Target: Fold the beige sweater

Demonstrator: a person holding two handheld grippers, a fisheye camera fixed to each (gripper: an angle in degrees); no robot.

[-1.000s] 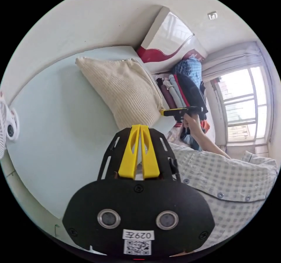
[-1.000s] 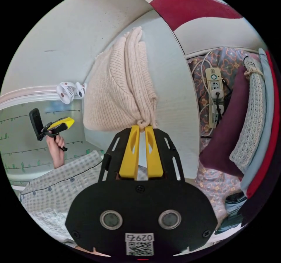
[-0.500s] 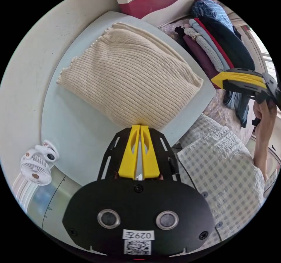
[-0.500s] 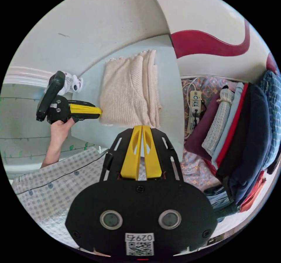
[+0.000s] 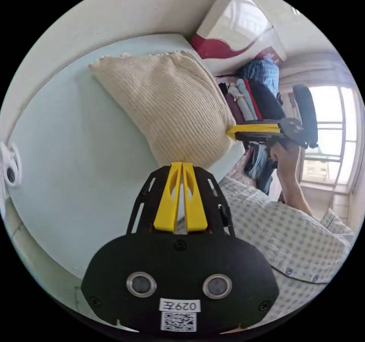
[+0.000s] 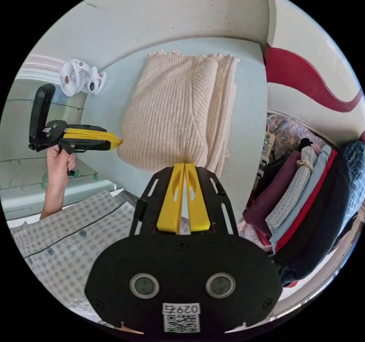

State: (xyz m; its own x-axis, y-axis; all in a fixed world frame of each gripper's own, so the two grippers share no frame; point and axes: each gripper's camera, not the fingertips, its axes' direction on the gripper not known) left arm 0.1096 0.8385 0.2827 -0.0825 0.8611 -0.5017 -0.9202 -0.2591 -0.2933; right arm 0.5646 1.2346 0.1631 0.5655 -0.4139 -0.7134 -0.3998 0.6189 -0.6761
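Tabletop (image 5: 76, 159), pale blue-white, spreads across the left and centre of the left gripper view and reaches up the middle of the right gripper view (image 6: 247, 102). On it lies the beige sweater (image 5: 167, 106), folded into a thick ribbed slab, upper centre in the left gripper view; in the right gripper view the beige sweater (image 6: 171, 113) sits upper centre with its stacked folded edges toward the frame's right. A person's checked shirt (image 5: 281, 239) takes the lower right of the left gripper view. A stack of folded clothes (image 6: 304, 201) in maroon, grey, red and dark blue stands at the right of the right gripper view. The left gripper (image 5: 181, 164), centre low in its own view, has its yellow jaws pressed together with their tips at the sweater's near edge; whether cloth is caught between them I cannot tell. Seen from the right gripper view, the left gripper (image 6: 118, 142) touches the sweater's left corner. The right gripper (image 6: 184, 164) likewise has its jaws drawn narrow at the sweater's near edge; grip on cloth cannot be told. In the left gripper view the right gripper (image 5: 229, 131) meets the sweater's right corner. A small white fan (image 6: 78, 76) sits upper left of the right gripper view.
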